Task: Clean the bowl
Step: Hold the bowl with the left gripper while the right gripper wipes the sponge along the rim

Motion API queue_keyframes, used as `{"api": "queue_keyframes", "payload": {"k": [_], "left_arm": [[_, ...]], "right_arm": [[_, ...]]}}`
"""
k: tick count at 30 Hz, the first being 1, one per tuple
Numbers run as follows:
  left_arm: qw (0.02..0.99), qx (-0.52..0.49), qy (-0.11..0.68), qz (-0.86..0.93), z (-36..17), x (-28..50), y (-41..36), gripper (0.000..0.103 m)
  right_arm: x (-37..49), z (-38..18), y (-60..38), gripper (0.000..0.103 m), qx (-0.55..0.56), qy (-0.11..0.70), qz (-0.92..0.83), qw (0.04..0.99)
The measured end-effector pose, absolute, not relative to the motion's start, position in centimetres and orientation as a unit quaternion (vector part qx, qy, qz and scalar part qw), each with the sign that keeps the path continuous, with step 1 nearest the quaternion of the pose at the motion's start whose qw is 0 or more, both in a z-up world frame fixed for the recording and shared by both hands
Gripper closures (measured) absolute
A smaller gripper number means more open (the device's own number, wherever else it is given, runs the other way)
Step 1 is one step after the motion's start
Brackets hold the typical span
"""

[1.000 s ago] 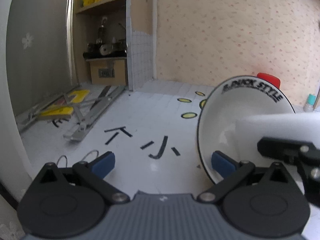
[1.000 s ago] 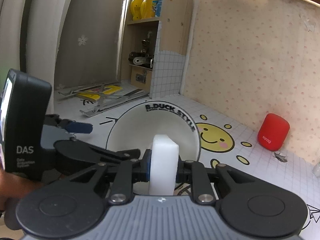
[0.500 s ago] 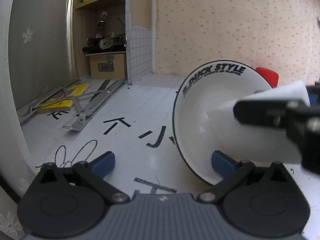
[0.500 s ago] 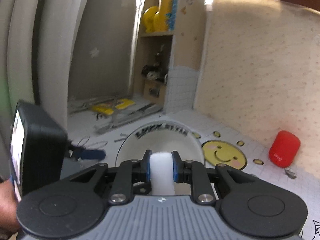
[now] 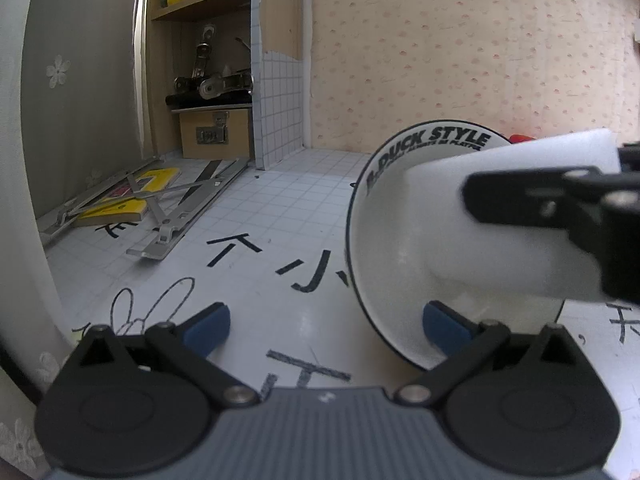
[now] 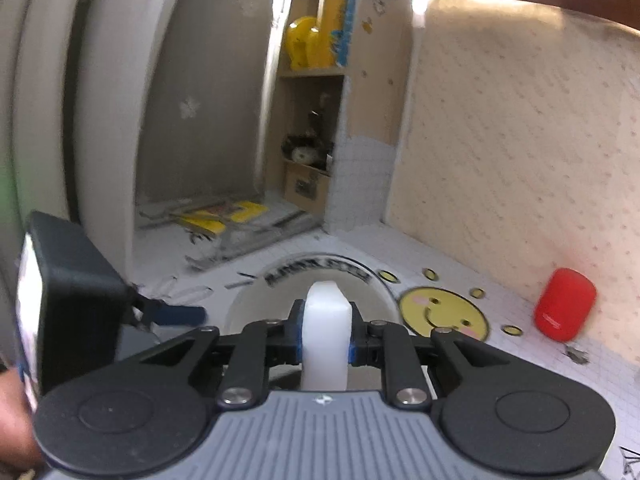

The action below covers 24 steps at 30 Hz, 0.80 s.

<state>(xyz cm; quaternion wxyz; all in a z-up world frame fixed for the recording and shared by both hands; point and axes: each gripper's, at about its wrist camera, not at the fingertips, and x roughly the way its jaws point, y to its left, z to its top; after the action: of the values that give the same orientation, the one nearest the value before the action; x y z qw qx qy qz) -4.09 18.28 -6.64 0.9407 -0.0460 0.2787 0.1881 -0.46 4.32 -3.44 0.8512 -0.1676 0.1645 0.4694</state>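
Our right gripper (image 6: pixel 326 338) is clamped tight on the white sponge (image 6: pixel 325 336), its nose inside the bowl (image 5: pixel 394 240). Our left gripper (image 5: pixel 326 320) stands wide open; its right pad (image 5: pixel 444 326) sits inside the tilted bowl at the low rim, propping rather than pinching. Bowl rests on edge on the desk (image 5: pixel 248 232), mouth toward the sponge. Risk: a hard scrub could push the unpinched bowl off that pad, so it tips or skids.

My left wrist camera looks close along my jaws, slightly downward; my right likewise. Both share the bowl (image 5: pixel 384 248) (image 6: pixel 256 304), far shelf (image 5: pixel 208 0) (image 6: pixel 312 74) and surface (image 5: pixel 256 240) (image 6: pixel 400 248).
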Motion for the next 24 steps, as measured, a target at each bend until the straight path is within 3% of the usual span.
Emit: {"api": "queue_keyframes", "payload": {"k": [24], "left_arm": [[0.937, -0.052, 0.283, 0.198, -6.3, -4.5, 19.2, 0.000]], "right_arm": [[0.1, -4.0, 3.4, 0.085, -0.174, 0.159, 0.431, 0.871]]}}
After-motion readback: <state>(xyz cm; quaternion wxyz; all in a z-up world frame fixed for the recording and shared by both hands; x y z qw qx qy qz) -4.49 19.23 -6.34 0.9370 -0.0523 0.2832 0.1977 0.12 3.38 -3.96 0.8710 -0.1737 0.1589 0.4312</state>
